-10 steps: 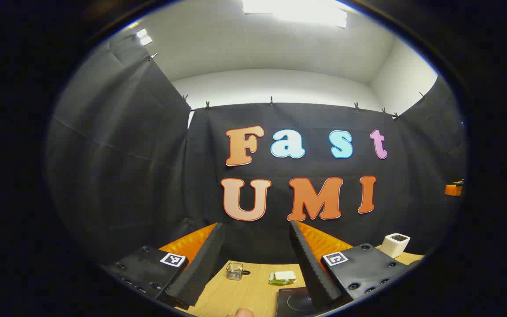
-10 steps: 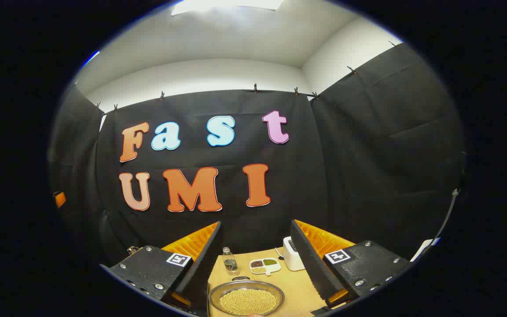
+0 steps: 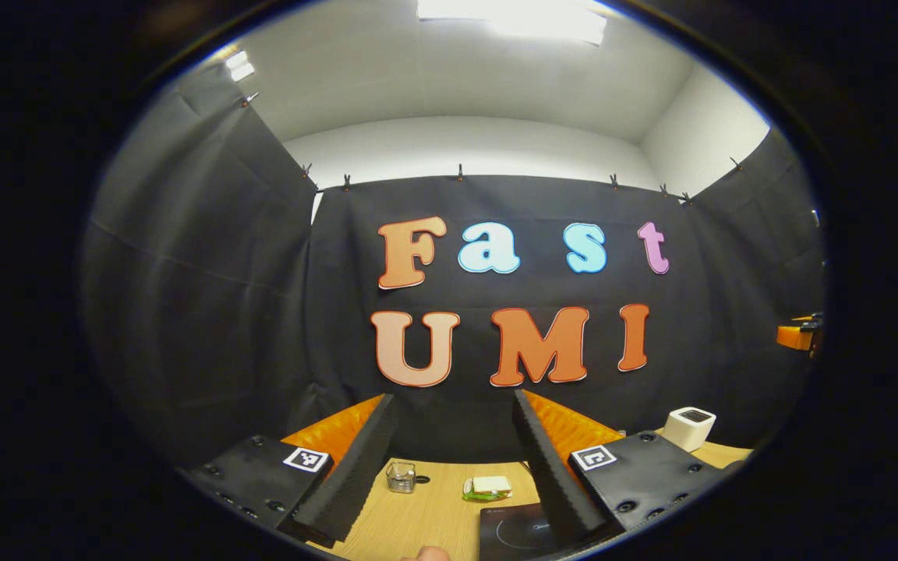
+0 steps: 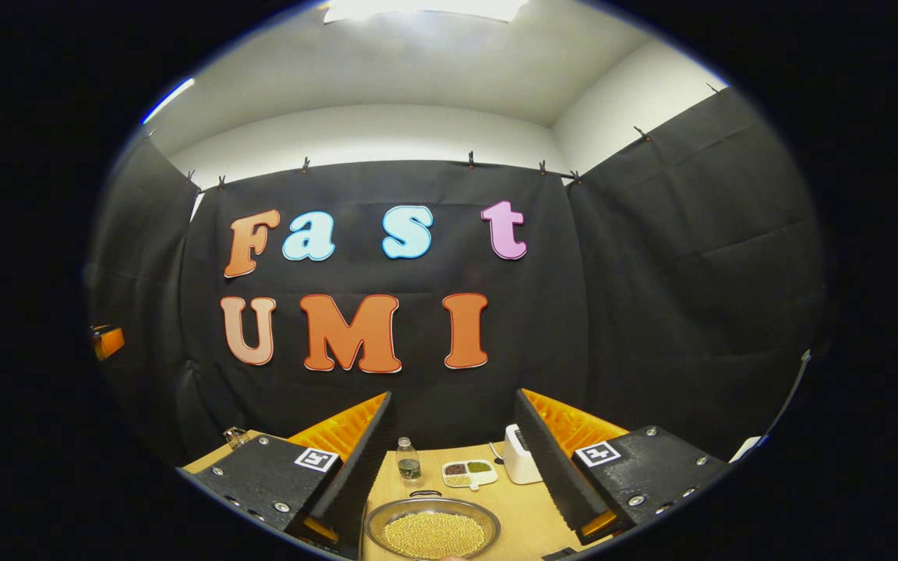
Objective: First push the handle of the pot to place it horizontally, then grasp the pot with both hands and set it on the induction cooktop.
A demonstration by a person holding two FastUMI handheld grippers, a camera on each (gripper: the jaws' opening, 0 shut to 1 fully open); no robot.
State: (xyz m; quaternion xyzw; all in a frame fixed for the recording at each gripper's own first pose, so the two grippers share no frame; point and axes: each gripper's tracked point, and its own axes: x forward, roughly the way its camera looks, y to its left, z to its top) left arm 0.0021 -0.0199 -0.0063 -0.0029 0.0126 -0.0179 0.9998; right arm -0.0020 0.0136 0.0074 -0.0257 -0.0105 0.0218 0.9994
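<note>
A round metal pot [image 4: 433, 531] full of yellowish beans sits on the wooden table [image 4: 515, 506], low in the right gripper view. A small dark handle [image 4: 426, 493] shows at its far rim. My right gripper [image 4: 453, 396] is open above and behind the pot, touching nothing. The black induction cooktop [image 3: 513, 530] lies flat on the table [image 3: 433, 514] in the left gripper view, partly behind the right-hand finger. Raised over the table, my left gripper [image 3: 452, 397] is open and holds nothing.
Past the left gripper lie a small glass container [image 3: 400, 477], a green and white block [image 3: 488, 488] and a white box [image 3: 689, 427]. Beyond the pot stand a small bottle [image 4: 408, 461], a divided dish of beans [image 4: 468, 471] and a white appliance [image 4: 519, 453].
Both views have shifted slightly: the left gripper turned a little to the right, the right gripper a little to the left. Nothing on the table has moved, and both stay open.
</note>
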